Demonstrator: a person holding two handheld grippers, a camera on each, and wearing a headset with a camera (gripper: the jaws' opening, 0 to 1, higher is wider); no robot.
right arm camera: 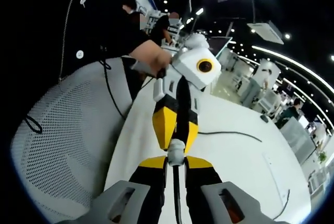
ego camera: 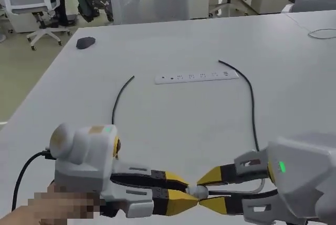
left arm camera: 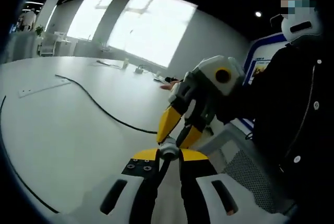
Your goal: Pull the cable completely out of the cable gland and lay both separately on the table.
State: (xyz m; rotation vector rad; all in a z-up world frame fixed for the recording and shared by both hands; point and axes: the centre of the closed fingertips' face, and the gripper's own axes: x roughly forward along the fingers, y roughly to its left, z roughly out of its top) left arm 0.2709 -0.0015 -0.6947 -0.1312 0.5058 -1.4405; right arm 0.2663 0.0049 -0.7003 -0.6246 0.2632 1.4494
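Two grippers meet tip to tip above the table [ego camera: 184, 125]. The left gripper [ego camera: 188, 193] and right gripper [ego camera: 206, 191] both pinch the small pale cable gland [ego camera: 197, 190]. The pull seems barely begun, and nothing is laid down yet.

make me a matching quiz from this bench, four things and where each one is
Things:
1. cable gland
2. power strip
3. mouse
4. short black cable

Places:
a. near the far left edge of the table
b. pinched between the tips of the left gripper and the right gripper
c. a thin curve lying just left of the power strip
d. flat across the middle of the table

Pairs: 1-b, 2-d, 3-a, 4-c
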